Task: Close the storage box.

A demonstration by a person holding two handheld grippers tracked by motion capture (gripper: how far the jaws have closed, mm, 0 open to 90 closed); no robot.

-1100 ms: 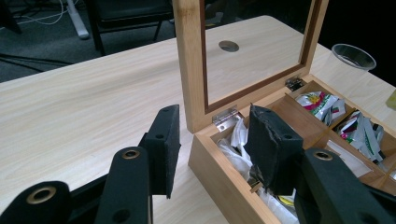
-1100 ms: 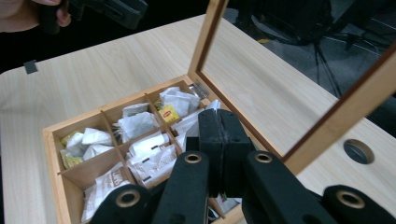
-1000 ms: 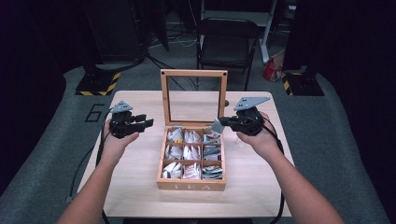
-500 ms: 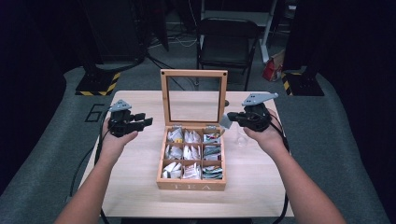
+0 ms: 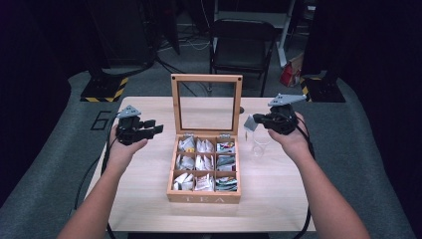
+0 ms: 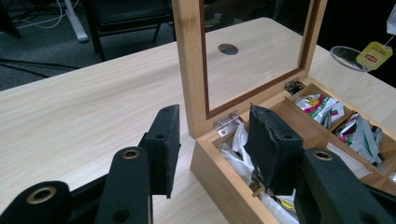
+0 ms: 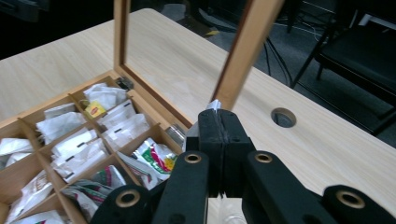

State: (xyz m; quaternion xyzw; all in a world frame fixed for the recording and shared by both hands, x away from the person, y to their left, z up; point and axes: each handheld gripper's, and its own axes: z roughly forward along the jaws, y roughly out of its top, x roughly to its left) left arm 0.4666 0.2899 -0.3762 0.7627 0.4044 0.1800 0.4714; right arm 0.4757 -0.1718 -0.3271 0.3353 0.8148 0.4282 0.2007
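A wooden tea box stands mid-table with its glass lid upright; its compartments hold several tea packets. My right gripper is just right of the lid, shut on a white tea bag whose yellow tag dangles over a clear glass. In the right gripper view the pads press together on the bag's top edge. My left gripper hovers left of the box, open, with nothing between its pads; the box corner lies just beyond them.
The light wooden table has a round cable hole behind the box. A black chair stands past the far edge. Cables trail from both grippers off the table's sides.
My right gripper has carried the tea bag rightward, away from the box's back right corner, to above the glass. The left gripper has stayed where it was.
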